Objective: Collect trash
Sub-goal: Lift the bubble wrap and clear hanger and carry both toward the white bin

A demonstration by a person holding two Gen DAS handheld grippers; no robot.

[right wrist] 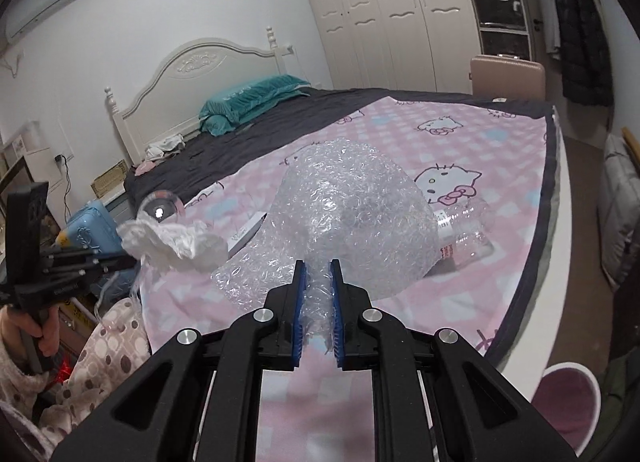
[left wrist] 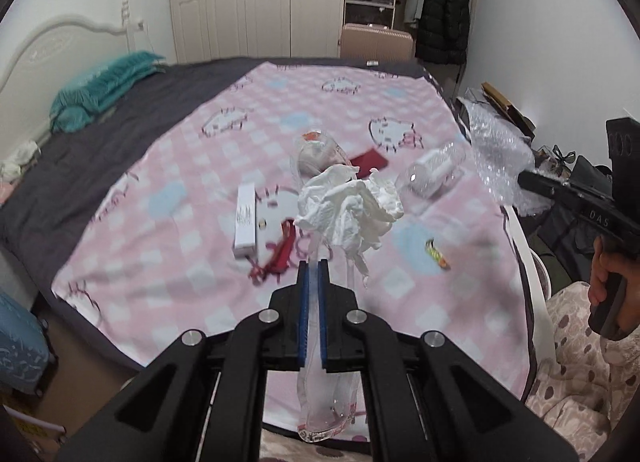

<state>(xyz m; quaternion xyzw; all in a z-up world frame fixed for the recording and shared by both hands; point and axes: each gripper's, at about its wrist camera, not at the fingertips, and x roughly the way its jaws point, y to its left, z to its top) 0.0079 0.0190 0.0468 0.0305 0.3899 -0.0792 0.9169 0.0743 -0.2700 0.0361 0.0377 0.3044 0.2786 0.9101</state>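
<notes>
**A:** What's each tool carrying?

**B:** The left gripper [left wrist: 314, 266] has its blue-padded jaws pressed together on a clear crinkled plastic bag [left wrist: 326, 410], with a crumpled white tissue wad [left wrist: 348, 209] at the bag's top end, lifted above the pink checked cat-print blanket [left wrist: 168, 262]. Whether the tissue sits inside the bag or is just caught with it, I can't tell. The right gripper [right wrist: 318, 268] is clamped on a bunched corner of a clear sheet of bubble wrap [right wrist: 344, 213], whose bulk balloons out over the blanket.

**A:** Why held that way?

**B:** My guess: soft, light trash is easiest pinched at a gathered edge, so it hangs free for carrying. The pink round bin with a white rim [right wrist: 568, 402] stands on the floor just off the blanket's near corner, probably the drop point.

**A:** What's left on the blanket?

**B:** A clear empty plastic bottle [right wrist: 464, 229] near the blanket's edge beyond the bubble wrap, a long white cardboard box [left wrist: 245, 221], a red stringy scrap [left wrist: 280, 254] beside it, a small yellow-orange wrapper [left wrist: 438, 254], a flat dark red packet [left wrist: 370, 163] and a clear cup-like container [left wrist: 316, 153] toward its middle.

**A:** And the room?

**B:** The blanket lies over a dark grey bedcover [right wrist: 224, 149]; a teal pillow [right wrist: 248, 101] sits past the blanket by the white headboard [right wrist: 192, 69], with white wardrobes [right wrist: 384, 13] beyond its far end.
</notes>
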